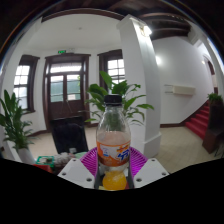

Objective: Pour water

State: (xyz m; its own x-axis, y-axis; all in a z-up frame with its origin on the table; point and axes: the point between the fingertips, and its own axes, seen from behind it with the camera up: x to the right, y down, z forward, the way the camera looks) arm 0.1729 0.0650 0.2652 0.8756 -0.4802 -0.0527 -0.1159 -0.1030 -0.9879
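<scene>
Clamped on a bottle (pixel 113 140) between the pink pads: the gripper (pixel 113 166), closed on its lower part. Held upright, dark cap on, orange label, orange liquid inside. Behind, green plants (pixel 122 97) and a double door (pixel 66 85).

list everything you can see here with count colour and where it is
bottle: 1, clear with orange drink in the lower part, an orange label and a red cap, upright between the fingers
potted plant: 1, green, right behind the bottle
potted plant: 1, green leaves, off to the left near the windows
double door: 1, dark brown frame with glass panes, on the far wall
staircase: 1, red steps, far right
dark chair-like item: 1, black, on the floor left of the bottle, cannot tell exactly what it is
gripper: 1, white fingers with pink pads, pads against the bottle's sides
</scene>
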